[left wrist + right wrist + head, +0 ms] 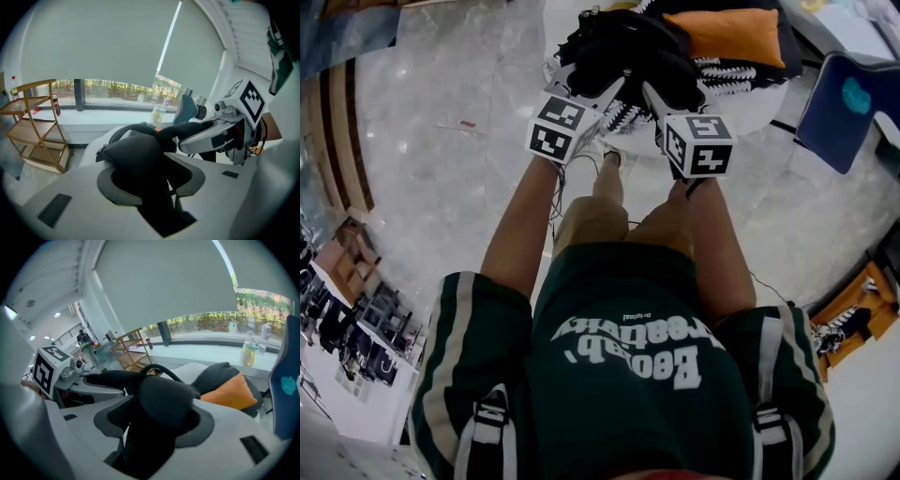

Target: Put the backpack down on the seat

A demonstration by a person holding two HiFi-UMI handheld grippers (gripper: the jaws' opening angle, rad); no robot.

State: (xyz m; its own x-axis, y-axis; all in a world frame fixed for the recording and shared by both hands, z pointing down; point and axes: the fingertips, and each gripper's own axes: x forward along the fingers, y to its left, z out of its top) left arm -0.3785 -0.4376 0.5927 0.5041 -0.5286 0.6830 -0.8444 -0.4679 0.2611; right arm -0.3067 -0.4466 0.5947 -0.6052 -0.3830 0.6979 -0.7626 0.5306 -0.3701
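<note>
The black backpack (628,52) lies on the white round seat (741,108), next to an orange cushion (736,33). Both grippers reach into its top from the near side. My left gripper (617,89) has a padded black shoulder strap (136,157) lying between its jaws, with some dark free room beside the strap. In my right gripper (649,91) the other padded strap (164,401) sits in a wide gap, a sliver of light showing at its left. Neither pair of pads visibly presses on the strap. Each gripper view shows the other gripper alongside, strap in its jaws.
A blue chair (844,94) stands right of the seat. A dark cushion (225,373) lies behind the orange one. A wooden shelf rack (37,126) stands by the window, and bottles (159,112) line the sill. The person's legs stand close to the seat's front edge on the marble floor (441,141).
</note>
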